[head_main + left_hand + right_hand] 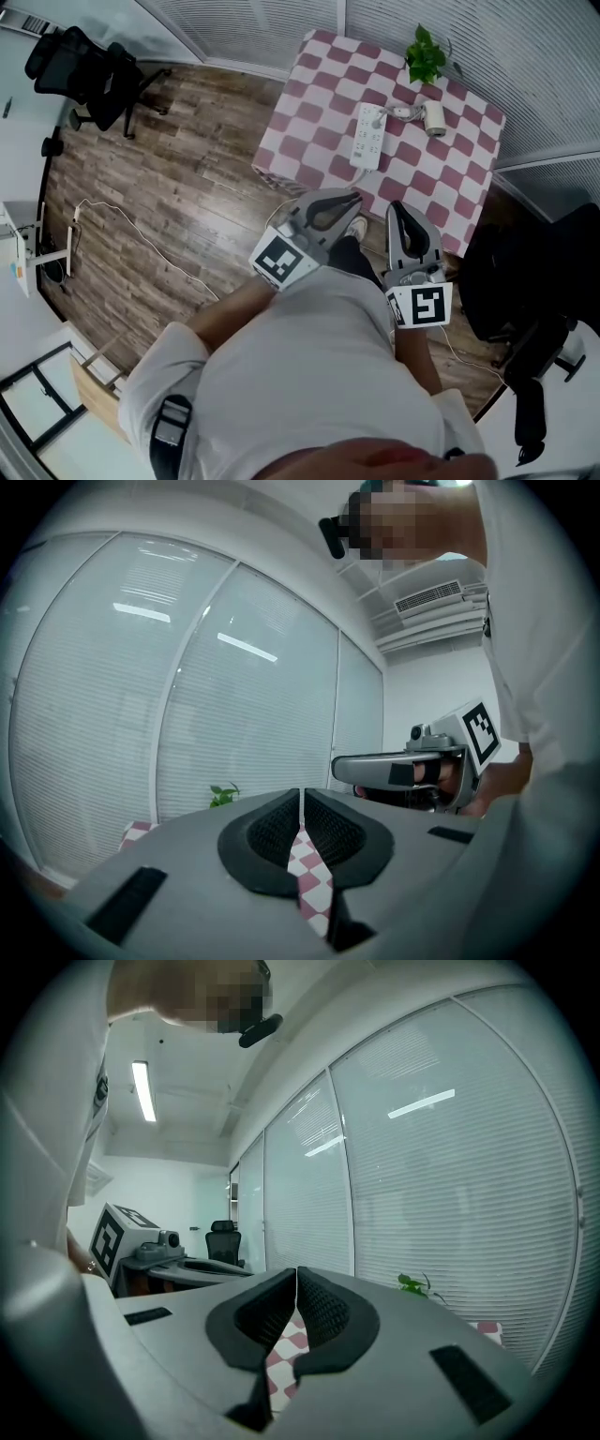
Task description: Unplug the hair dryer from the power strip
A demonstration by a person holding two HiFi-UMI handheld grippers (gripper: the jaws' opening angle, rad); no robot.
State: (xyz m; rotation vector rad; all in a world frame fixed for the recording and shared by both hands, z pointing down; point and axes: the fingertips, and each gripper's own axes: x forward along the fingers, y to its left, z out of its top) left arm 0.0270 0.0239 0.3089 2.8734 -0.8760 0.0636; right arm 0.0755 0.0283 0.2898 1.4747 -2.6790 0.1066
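While the grey left gripper (352,200) & right gripper (397,210) are held short of the pink-checked table (319,94) w/ fingers shut, empty, approach is judged in hand; opening is needed at the white power strip (368,137) there, beside the cream hair dryer (433,116).

An office is shown — a black swivel chair (89,70) is parked on wood-plank flooring (169,178), and the room is bounded by glass partitions fitted with slatted blinds (187,696). A strip light (143,1091) and an air vent (428,597) are set into the white ceiling. A small worktop (469,178) is covered in a checked cloth, and a potted plant (425,54) is placed on it.
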